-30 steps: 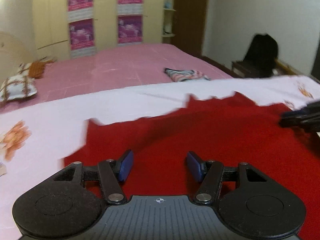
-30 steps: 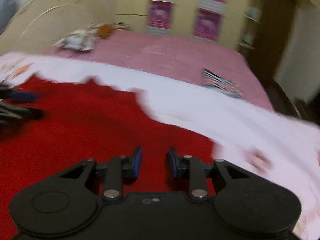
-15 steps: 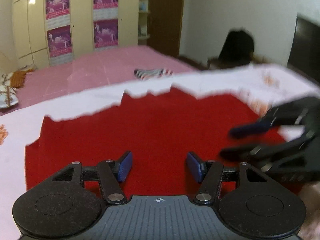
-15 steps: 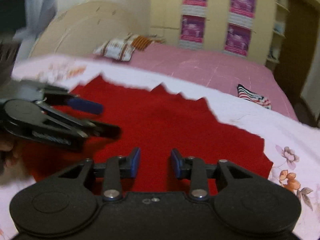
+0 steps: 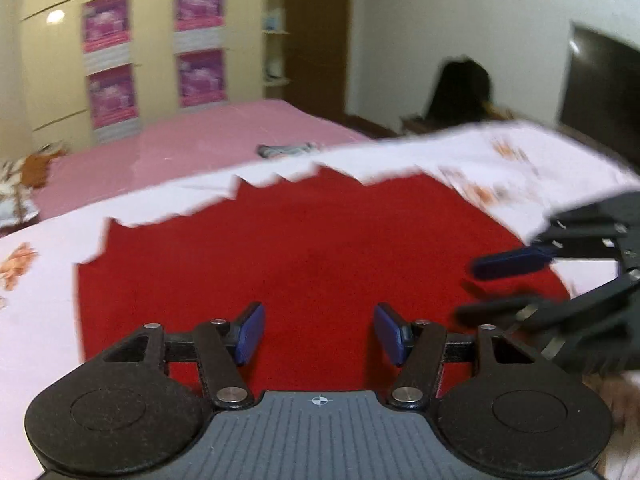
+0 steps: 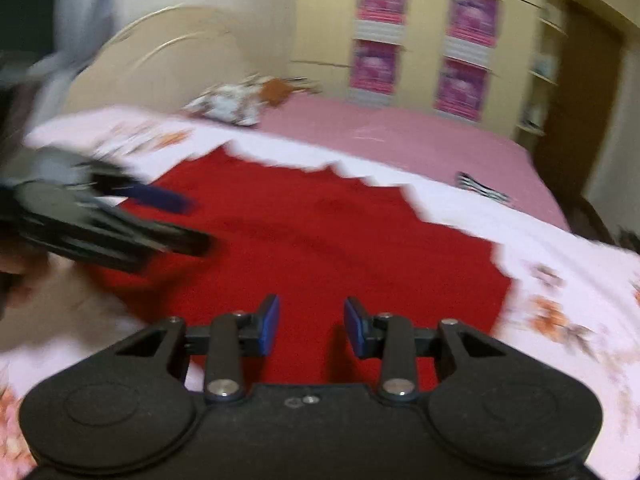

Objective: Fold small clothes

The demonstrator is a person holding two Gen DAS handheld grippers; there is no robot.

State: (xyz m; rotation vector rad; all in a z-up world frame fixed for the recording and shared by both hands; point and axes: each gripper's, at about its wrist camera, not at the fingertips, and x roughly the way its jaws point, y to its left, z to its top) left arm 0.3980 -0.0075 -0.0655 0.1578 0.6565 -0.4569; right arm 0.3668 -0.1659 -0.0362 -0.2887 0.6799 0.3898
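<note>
wrist views, angled down, sharing red cloth (image 5: 312, 256)

Pink bed (image 5: 208, 140), cream wardrobe (image 5: 156, 52), white wall (image 5: 500, 12).

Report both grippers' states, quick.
Left gripper: open, nothing between its fingers, over the red cloth.
Right gripper: open, jaws just been opening, nothing between them.

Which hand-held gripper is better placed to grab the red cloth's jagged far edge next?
Roughly even; slight lean left. The left hand-held gripper is open wider over the red cloth. The right hand-held gripper, jaws just opening, is empty too.
</note>
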